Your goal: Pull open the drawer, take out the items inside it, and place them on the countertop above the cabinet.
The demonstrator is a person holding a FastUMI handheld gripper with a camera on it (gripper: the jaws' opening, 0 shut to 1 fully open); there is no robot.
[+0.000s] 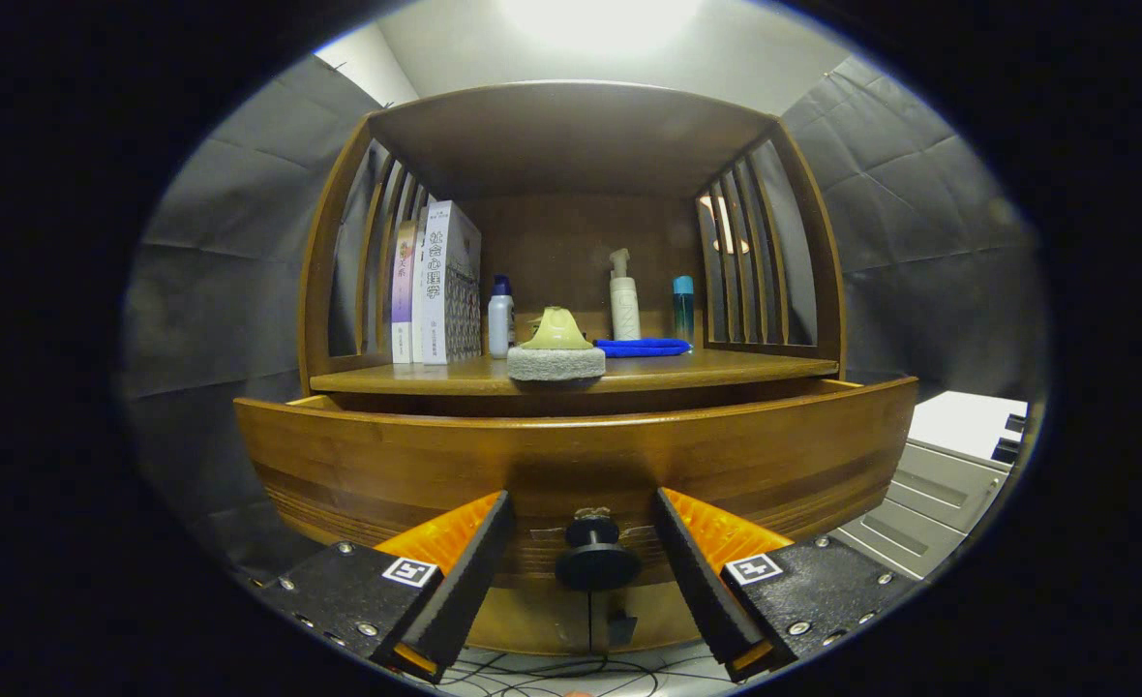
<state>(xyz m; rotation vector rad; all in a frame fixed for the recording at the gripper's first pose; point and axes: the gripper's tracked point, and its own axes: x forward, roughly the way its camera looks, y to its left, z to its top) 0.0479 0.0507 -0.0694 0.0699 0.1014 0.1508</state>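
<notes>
The tongs [586,566] are spread, gripping nothing; the knob [596,560] sits between the fingers, dead ahead at twelve o'clock, untouched. Its stem runs straight back into the drawer [571,455]. Beyond, on the worktop [726,371], rest a brush [556,350] and cloth [643,347].

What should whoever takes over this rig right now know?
Gripper: open, fingers either side of the drawer knob, not pressing on it.
Drawer: pulled partway out; its inside is hidden behind the front panel.
Countertop: holds a scrubber at the front edge, a blue cloth, books and bottles.
Done: drawer at least partly open.
Left: check the drawer, lift out anything there, set it on the countertop.
</notes>
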